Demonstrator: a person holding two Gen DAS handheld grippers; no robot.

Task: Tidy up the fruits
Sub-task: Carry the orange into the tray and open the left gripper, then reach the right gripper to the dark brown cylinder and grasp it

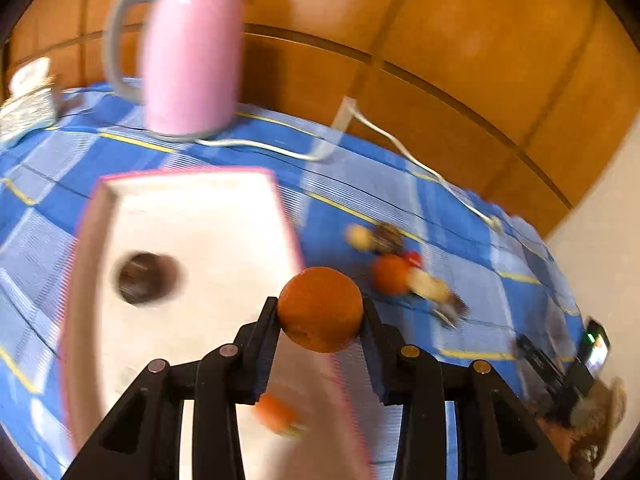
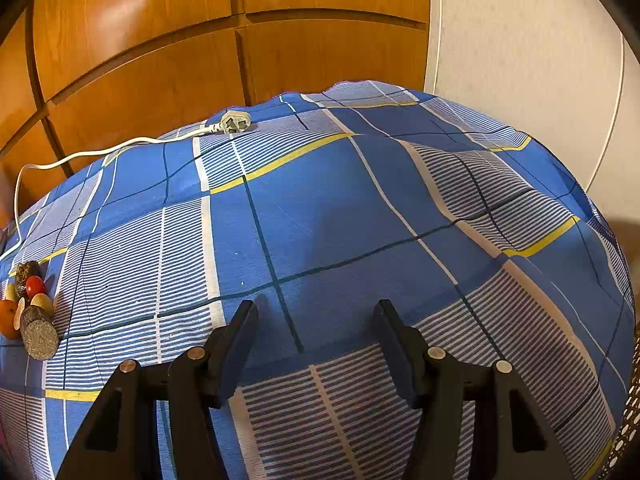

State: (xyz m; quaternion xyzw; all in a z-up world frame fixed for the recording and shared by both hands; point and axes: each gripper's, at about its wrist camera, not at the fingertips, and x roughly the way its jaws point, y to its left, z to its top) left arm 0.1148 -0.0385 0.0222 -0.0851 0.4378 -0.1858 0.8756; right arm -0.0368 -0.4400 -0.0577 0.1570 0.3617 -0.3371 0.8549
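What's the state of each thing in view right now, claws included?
left claw: shut on the orange
orange: held above the tray's edge
tray: on the cloth, holds a dark round item and an orange piece
kettle: upright, lid closed
plug: unplugged, lying on the cloth
fruit pile: on the cloth, not yet sorted
right claw: open, empty

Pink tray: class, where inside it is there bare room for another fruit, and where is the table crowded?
The pink tray is bare between its far rim and the dark fruit. Crowded: the fruit pile right of it.
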